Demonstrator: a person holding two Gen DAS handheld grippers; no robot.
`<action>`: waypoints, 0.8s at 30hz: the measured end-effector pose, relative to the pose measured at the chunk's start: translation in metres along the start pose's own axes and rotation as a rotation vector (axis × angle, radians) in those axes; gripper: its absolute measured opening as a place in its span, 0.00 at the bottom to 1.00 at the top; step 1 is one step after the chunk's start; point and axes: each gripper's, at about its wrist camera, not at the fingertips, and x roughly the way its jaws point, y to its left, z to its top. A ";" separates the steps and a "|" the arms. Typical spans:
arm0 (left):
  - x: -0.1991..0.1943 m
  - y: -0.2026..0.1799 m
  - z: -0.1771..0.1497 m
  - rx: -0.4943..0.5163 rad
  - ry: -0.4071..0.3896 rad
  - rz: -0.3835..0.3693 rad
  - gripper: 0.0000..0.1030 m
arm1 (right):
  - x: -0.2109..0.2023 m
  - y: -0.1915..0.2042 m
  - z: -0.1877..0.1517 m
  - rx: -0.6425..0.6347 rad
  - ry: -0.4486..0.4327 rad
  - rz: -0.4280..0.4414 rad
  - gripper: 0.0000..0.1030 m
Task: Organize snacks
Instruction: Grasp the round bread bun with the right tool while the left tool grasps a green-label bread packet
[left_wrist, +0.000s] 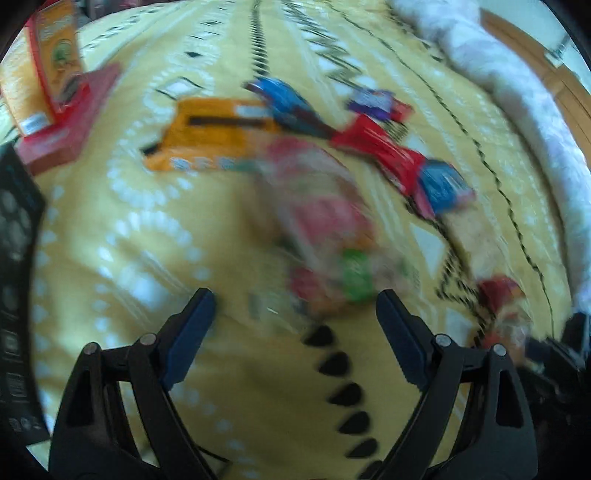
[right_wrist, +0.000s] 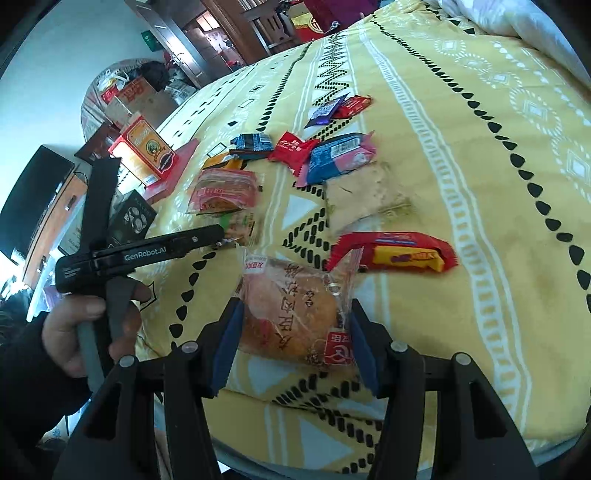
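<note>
A: Item one, right tool. State?

B: Clenched on the bun in its clear wrapper, low centre of the right wrist view; both pads touch the packet's sides. The bun sits at the near edge of the yellow bedspread.

A: Item two, left tool.

B: Released, jaws wide, nothing between them. In its own blurred view it hangs above a reddish clear packet, centre frame. In the right view a hand holds it at lower left.

A: Remaining stock?

B: Red-and-yellow bar right of centre; blue-and-pink packet and small red packet above it; dark blue packet beside those; purple packet further up; orange-and-red box at upper left.

A: Handling advice for the bun?

B: My judgement: soft goods. Grip only firmly enough to carry, pads on the wrapper's sides, lift straight up so the loose film does not drag the red bar beside it, then set it with like items.
</note>
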 end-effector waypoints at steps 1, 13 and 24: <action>-0.002 -0.013 -0.006 0.058 0.021 -0.065 0.87 | 0.000 -0.002 0.000 0.000 0.000 -0.001 0.57; -0.038 -0.057 -0.015 0.305 -0.016 -0.225 0.77 | -0.004 -0.015 -0.010 0.038 -0.019 0.008 0.57; 0.015 -0.066 0.009 0.386 -0.025 -0.071 0.67 | 0.001 -0.015 -0.010 0.023 0.006 0.002 0.59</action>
